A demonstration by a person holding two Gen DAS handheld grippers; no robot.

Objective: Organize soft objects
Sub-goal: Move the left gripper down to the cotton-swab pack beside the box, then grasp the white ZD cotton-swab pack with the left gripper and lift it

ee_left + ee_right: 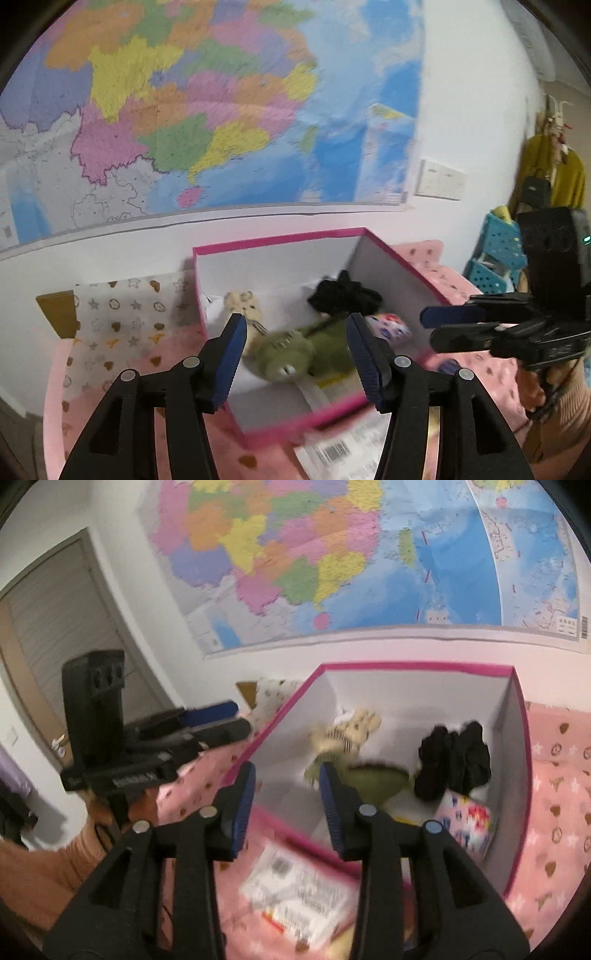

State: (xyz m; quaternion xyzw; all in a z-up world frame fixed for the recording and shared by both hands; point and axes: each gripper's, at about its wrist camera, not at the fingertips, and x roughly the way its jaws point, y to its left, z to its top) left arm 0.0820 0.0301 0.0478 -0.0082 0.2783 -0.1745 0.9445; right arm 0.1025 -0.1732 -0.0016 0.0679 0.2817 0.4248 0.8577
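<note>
Nearest me, at six o'clock in both wrist views, a white printed packet (295, 901) lies on the pink bedspread (491, 373) just outside the box's front wall. I'd judge it the last loose item, so the step in hand is probably fetching it, or else tidying what is already inside.

To do that well, I'd come in low and shallow so the lower finger slides under the packet rather than bunching the bedspread, then lift clear of the pink rim before moving in.

My left gripper (295, 354) stands partly spread, pinching nothing; the green plush (291, 354) shows between its jaws but lies beyond them in the pink-edged box (280, 243). My right gripper (288, 805) is likewise part open and empty.

Farther in, the cream plush (245, 304) sits at eleven o'clock, the black cloth (343, 295) at one, the floral pouch (467, 821) at three.
</note>
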